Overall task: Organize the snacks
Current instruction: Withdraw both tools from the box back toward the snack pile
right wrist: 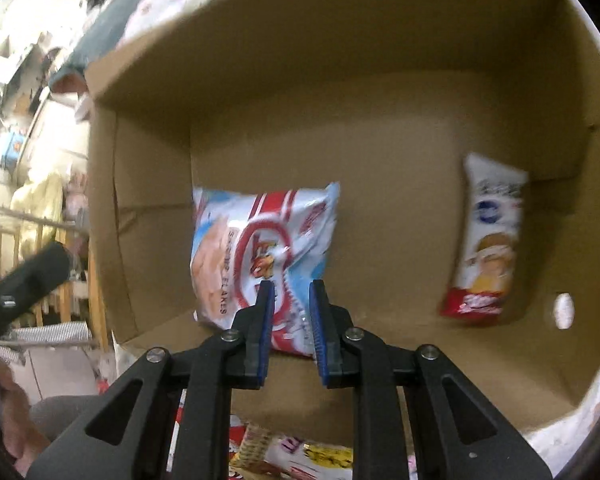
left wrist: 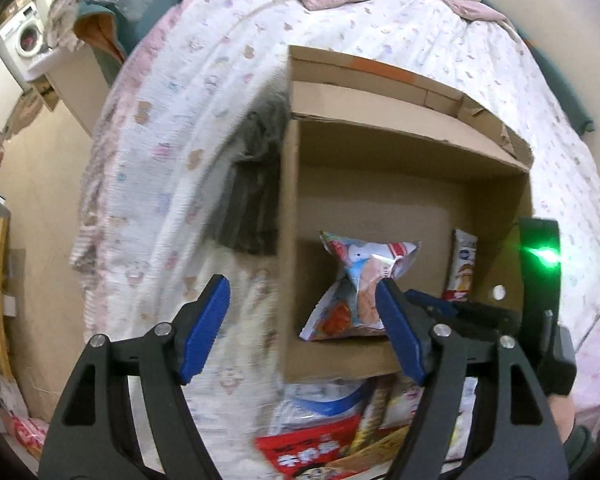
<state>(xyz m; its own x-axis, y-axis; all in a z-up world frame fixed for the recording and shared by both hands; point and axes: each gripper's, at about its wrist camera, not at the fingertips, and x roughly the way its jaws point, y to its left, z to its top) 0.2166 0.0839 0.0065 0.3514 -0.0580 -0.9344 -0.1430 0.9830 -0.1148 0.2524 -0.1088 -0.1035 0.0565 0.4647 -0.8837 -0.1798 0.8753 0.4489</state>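
An open cardboard box (left wrist: 380, 148) (right wrist: 148, 184) stands on the bed. Inside it, my right gripper (right wrist: 292, 284) (left wrist: 432, 300) is shut on a blue, white and red shrimp flakes bag (right wrist: 260, 248) (left wrist: 352, 280). The bag is pinched and crumpled at its middle and hangs low over the box floor. A white and red snack bar pack (right wrist: 488, 240) (left wrist: 462, 264) leans against the box's right wall. My left gripper (left wrist: 302, 284) is open and holds nothing, hovering over the box's near left corner.
Several loose snack packs (left wrist: 320, 448) (right wrist: 292, 456) lie in a pile on the patterned bed sheet (left wrist: 220, 120) in front of the box. A grey cloth (left wrist: 252, 200) lies against the box's left side. The bed's edge and the floor (left wrist: 40, 200) are at the left.
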